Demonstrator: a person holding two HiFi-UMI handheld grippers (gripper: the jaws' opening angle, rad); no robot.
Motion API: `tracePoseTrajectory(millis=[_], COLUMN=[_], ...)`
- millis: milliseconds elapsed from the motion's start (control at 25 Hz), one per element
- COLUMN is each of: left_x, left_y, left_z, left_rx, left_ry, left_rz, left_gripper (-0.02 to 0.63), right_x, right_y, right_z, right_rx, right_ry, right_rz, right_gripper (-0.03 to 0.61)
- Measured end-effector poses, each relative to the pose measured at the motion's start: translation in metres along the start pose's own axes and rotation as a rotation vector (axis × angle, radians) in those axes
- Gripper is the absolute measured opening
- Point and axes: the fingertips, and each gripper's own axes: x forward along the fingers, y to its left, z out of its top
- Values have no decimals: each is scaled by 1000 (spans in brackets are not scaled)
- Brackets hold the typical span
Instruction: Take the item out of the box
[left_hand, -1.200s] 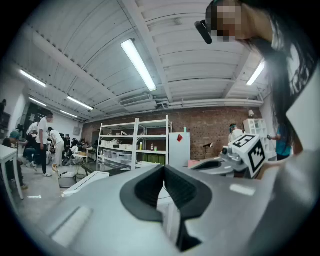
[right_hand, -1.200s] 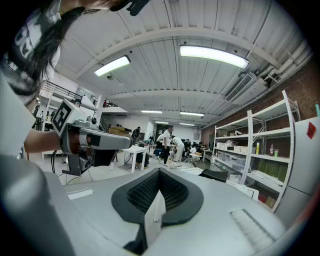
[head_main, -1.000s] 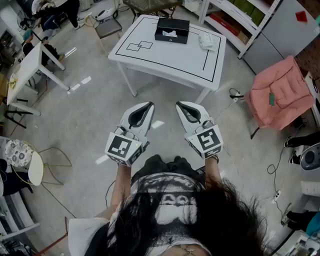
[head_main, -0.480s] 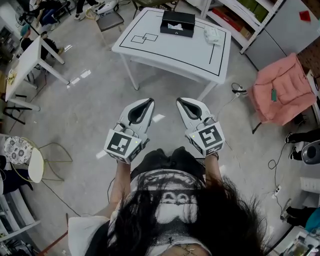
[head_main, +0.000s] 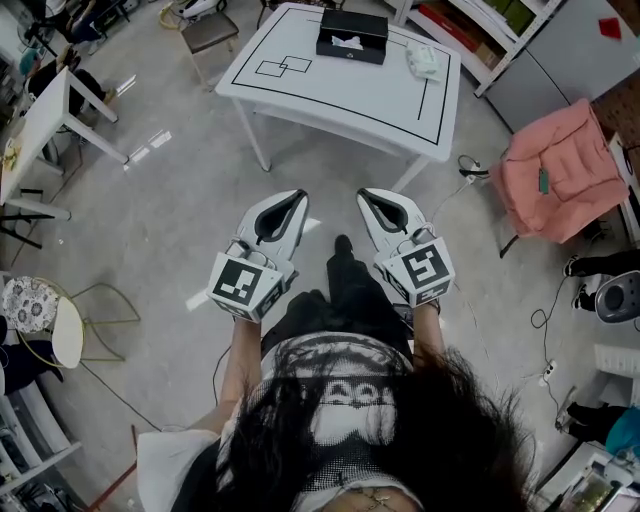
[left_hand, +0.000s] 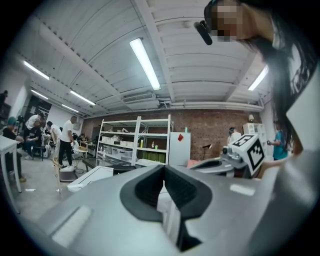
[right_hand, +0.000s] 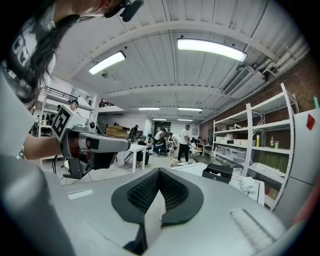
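While the person is standing on the grey floor well short of the white bench, both claws are hovering side by side out in front of the body, apart from each other and touching nothing. Left claw is holding its jaws pressed together, dark pads meeting in one seam in the left gripper view, with nothing between them. Right claw is doing the same: jaws fully together and empty, as the right gripper view is showing. Both are pointing roughly toward the bench.

Black box is sitting on the bench at about the middle of its far edge, well apart from both claws. Something pale is showing on its top or inside it; it is too small to identify. Crumpled white item is lying near the far right corner, apart from the box. Outline of two overlapping squares is showing near the left edge.

Dark shoe is poking out on the floor between the two claws. Pink chair is standing off the bench's right side. Shelving is rising behind the bench in the right gripper view.
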Motion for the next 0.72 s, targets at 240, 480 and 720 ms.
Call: tracePoseTrajectory(millis=[240,480,720], left_x=[16,60,139], left_y=[34,66,92], left_z=[0,-3,9], left_rx=[9,14,13], left_ry=[3,19,25], left_rz=[48,80,94], left_gripper=[0,0,0], right_x=[31,76,116], right_y=[-21,-61,-133], right_z=[-2,-1,4], right_rx=[6,1,-2], right_ry=[-10,-22,-18], right_rz=[25,69,99], right_gripper=[5,5,6])
